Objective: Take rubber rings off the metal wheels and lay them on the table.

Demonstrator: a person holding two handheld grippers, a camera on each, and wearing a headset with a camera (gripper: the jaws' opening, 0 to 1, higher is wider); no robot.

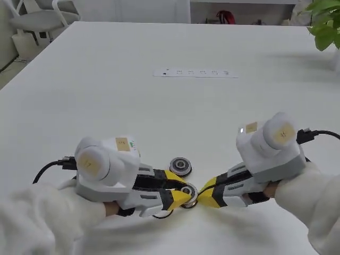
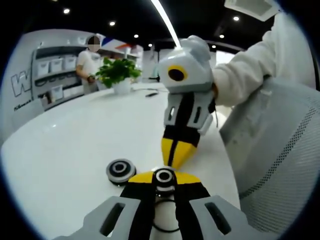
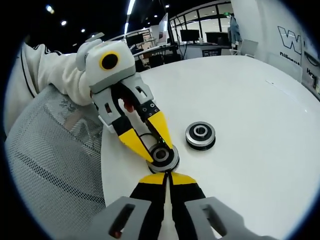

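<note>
A metal wheel (image 1: 188, 192) with a black rubber ring sits between my left gripper's (image 1: 183, 195) yellow jaws, which are shut on it; it fills the jaw tips in the left gripper view (image 2: 164, 177). My right gripper (image 1: 203, 188) meets it from the right, jaws pressed together at the wheel's rim (image 3: 162, 156), pinching the rubber ring there. A second wheel (image 1: 180, 165) with its ring on lies flat on the table just beyond, also in the right gripper view (image 3: 200, 135). A loose thin rubber ring (image 1: 161, 215) lies under the left gripper.
The white table (image 1: 159, 111) stretches far ahead, with a flush socket strip (image 1: 195, 73) in its middle. A chair (image 1: 40, 18) stands at the far left corner and a plant (image 1: 326, 24) at the far right. The near table edge is close to the grippers.
</note>
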